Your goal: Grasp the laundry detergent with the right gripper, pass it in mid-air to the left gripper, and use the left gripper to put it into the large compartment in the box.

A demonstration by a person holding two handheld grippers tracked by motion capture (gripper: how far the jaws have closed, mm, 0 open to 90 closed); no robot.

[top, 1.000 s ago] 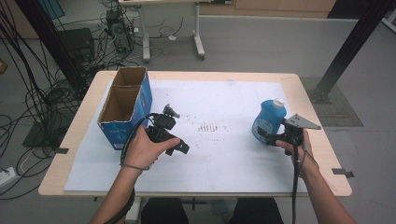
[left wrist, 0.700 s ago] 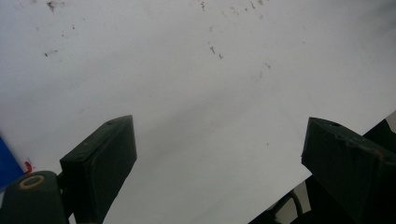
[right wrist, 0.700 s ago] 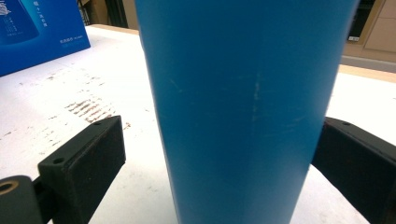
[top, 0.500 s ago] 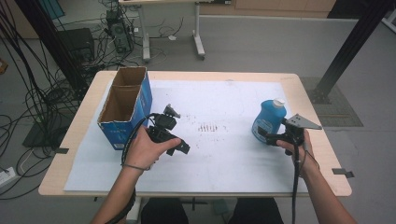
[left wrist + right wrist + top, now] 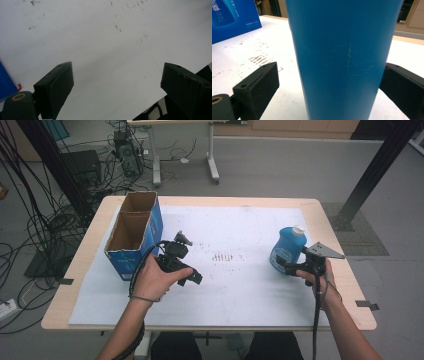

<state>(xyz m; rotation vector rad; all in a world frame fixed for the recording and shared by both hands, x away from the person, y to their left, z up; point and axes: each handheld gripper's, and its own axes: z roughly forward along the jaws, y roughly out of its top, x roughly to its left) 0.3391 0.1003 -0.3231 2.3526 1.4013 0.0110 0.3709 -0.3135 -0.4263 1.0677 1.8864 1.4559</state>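
A blue plastic bottle with a white cap stands upright at the right of the white sheet. My right gripper is level at its base and open. In the right gripper view the bottle stands between the jaws of the right gripper; the left jaw is clear of it and the right jaw is at its edge. My left gripper is held over the sheet beside the box, open and empty. In the left gripper view the left gripper looks at bare paper; its jaws have just closed a little.
An open blue cardboard box with two compartments stands at the left of the wooden table; its side is in the right gripper view. Faint brown marks stain the sheet's middle. Cables and a black post stand on the floor beyond.
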